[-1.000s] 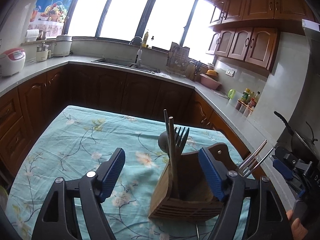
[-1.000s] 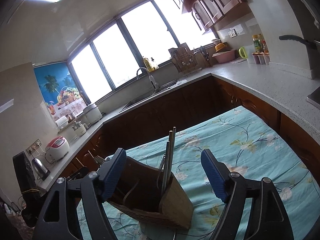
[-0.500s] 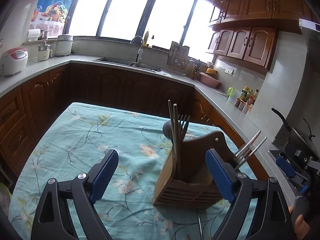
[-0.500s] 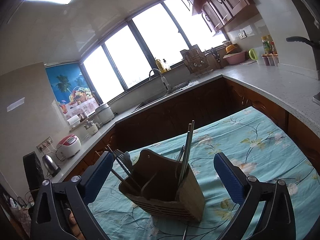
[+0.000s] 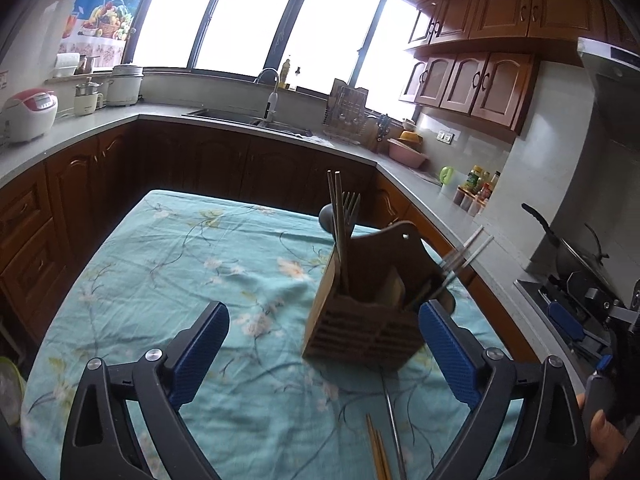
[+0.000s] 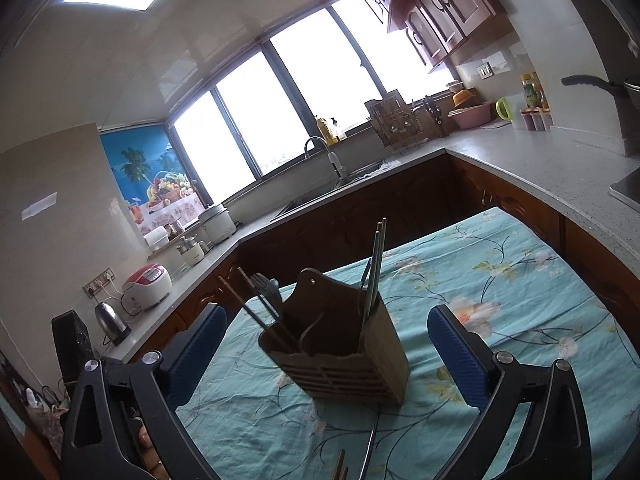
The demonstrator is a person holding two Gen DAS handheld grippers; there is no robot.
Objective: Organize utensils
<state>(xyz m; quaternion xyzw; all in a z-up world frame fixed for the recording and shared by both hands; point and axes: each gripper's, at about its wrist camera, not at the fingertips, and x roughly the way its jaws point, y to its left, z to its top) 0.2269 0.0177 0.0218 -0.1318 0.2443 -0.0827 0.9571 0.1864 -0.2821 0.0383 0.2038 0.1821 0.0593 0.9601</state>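
A wooden utensil holder [image 5: 362,312] stands upright on the teal flowered tablecloth [image 5: 180,264]. Chopsticks, a fork and a spoon stick up from its left compartment [image 5: 340,220], and light sticks lean out to its right [image 5: 466,254]. My left gripper [image 5: 324,350] is just short of the holder; its jaws are opening with nothing between them. My right gripper [image 6: 326,356] faces the same holder [image 6: 340,348] from the other side, open and empty. Loose wooden chopsticks [image 5: 378,454] and a metal handle [image 5: 394,420] lie on the cloth before the holder.
Dark wood cabinets and a grey counter [image 5: 100,124] ring the table, with a sink [image 5: 240,116], rice cookers [image 5: 30,114] and a pan on the stove [image 5: 576,256]. A hand [image 5: 602,436] and the right gripper's blue pad [image 5: 565,325] sit at the right edge.
Both grippers have drawn back from the holder and their jaws have spread wider. The holder now stands clear ahead of the pads, and loose utensils have come into view on the cloth.
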